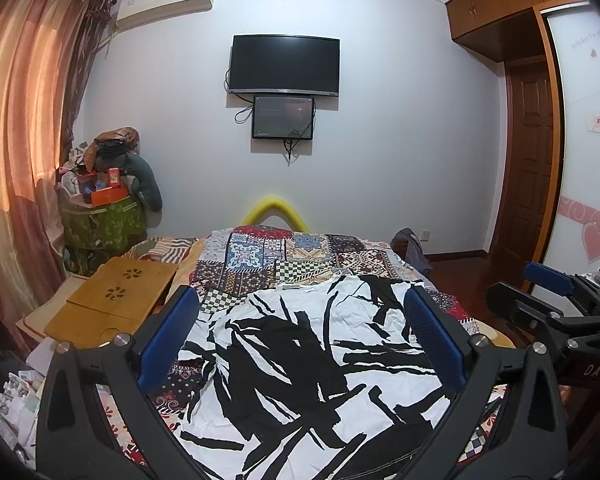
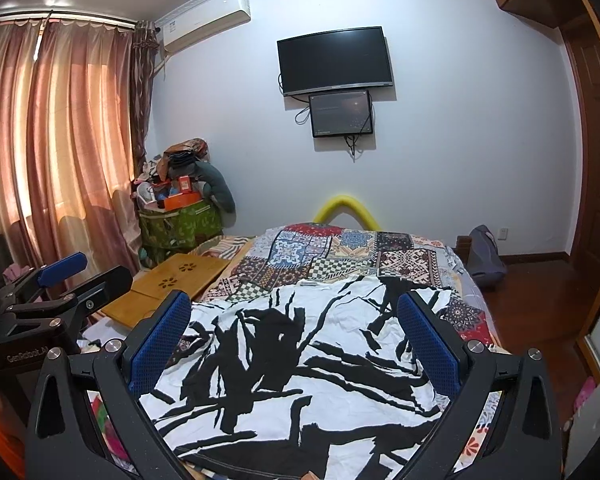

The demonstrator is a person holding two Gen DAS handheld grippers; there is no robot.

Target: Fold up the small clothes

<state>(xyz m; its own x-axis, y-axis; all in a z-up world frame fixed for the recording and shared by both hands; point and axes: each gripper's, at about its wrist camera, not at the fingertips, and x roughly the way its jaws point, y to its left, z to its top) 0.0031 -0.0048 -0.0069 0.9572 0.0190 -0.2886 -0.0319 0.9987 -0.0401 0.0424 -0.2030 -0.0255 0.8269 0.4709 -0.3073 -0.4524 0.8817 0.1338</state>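
Note:
A white garment with bold black strokes lies spread flat on the patchwork bedspread; it also shows in the right wrist view. My left gripper is open and empty, its blue-padded fingers hovering above the garment's near part. My right gripper is open and empty above the same garment, and it shows at the right edge of the left wrist view. The left gripper shows at the left edge of the right wrist view.
A wooden lap desk lies on the bed's left side. A pile of bags and clothes stands in the far left corner by the curtains. A TV hangs on the far wall. A dark bag sits on the floor right of the bed.

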